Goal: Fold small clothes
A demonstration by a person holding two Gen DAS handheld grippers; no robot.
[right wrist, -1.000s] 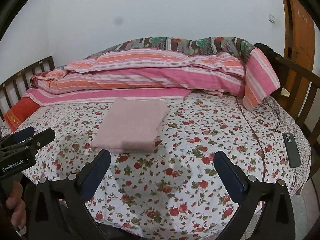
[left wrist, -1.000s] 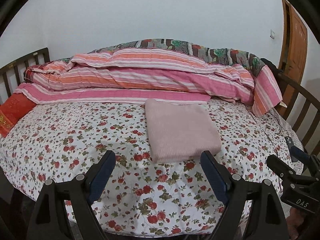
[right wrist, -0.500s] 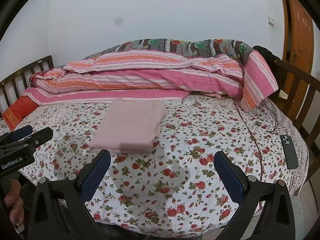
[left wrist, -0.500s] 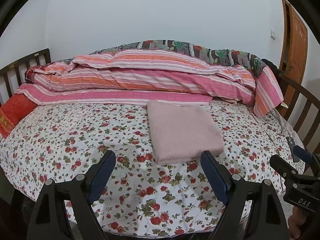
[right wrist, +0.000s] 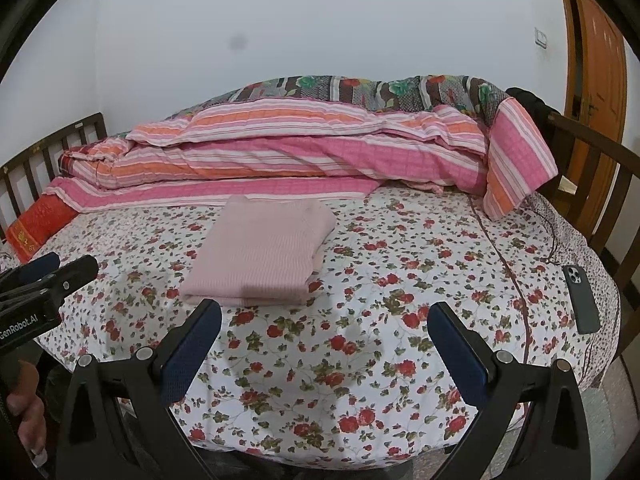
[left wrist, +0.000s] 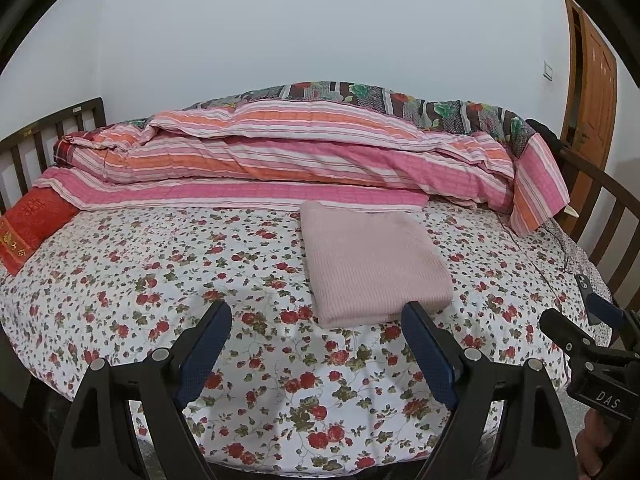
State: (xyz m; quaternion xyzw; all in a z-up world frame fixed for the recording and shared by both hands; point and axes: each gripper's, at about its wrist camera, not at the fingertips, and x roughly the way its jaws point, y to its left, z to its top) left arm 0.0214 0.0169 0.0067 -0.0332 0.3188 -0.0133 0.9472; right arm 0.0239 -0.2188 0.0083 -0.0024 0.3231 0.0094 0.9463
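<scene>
Nothing on the bed (left wrist: 120,280) has shifted over the last second: the wide flowered sheet lies as flat as before, and the only difference between the earlier views and these is a faint drift of the framing, too slight to call a move. Along the far edge of the bed, against the wall, the striped pink and orange quilt (left wrist: 280,160) sits heaped in the same long roll, with a red cushion (left wrist: 28,228) at the far left corner by the slatted rail. Just in front of that quilt, a little toward the middle of the bed, the pink garment (left wrist: 372,264) rests as a neat, squared-off rectangle, its layers stacked and its edges even. To my eye that means the fold is finished and the piece has been set down. Near the right edge of the bed a dark phone (right wrist: 582,300) lies untouched. Both tools hang back over the near edge, well apart from the cloth: the left gripper (left wrist: 316,344) has its jaws spread wide with nothing between them, and the right gripper (right wrist: 324,340) likewise stands apart and empty. With no other small clothes in sight, I judge little remains to do.
</scene>
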